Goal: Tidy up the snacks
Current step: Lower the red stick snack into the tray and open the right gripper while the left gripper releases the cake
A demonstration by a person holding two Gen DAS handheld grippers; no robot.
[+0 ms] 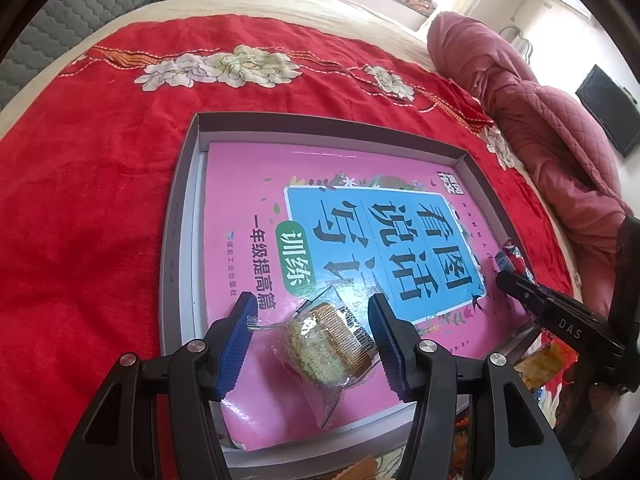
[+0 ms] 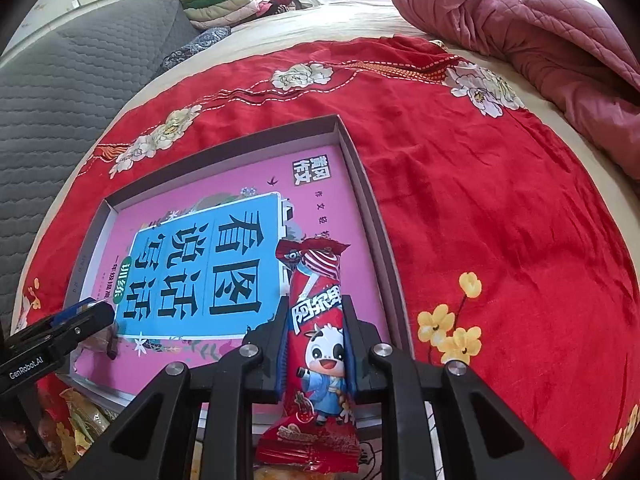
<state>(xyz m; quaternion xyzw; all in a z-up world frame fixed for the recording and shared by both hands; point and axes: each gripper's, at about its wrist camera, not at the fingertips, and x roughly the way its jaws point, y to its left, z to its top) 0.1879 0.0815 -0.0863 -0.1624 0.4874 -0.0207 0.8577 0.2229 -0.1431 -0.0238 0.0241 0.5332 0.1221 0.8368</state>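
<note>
A shallow grey box (image 1: 176, 216) lies on a red bedspread with a pink book (image 1: 248, 184) flat inside it. My left gripper (image 1: 314, 312) is open, its blue pads either side of a clear-wrapped round cake (image 1: 324, 346) that rests on the book. My right gripper (image 2: 316, 320) is shut on a red snack packet with a cartoon cow (image 2: 318, 344), held over the box's near right part (image 2: 376, 208). The packet's tip (image 1: 510, 256) and right gripper also show in the left wrist view. The left gripper's finger (image 2: 76, 320) shows at the left of the right wrist view.
More snack packets (image 2: 76, 420) lie on the bedspread at the box's near edge (image 1: 536, 364). A rolled maroon quilt (image 1: 540, 120) lies at the bed's far right. A grey quilted headboard (image 2: 72, 80) and folded clothes (image 2: 228, 0) are at the far left.
</note>
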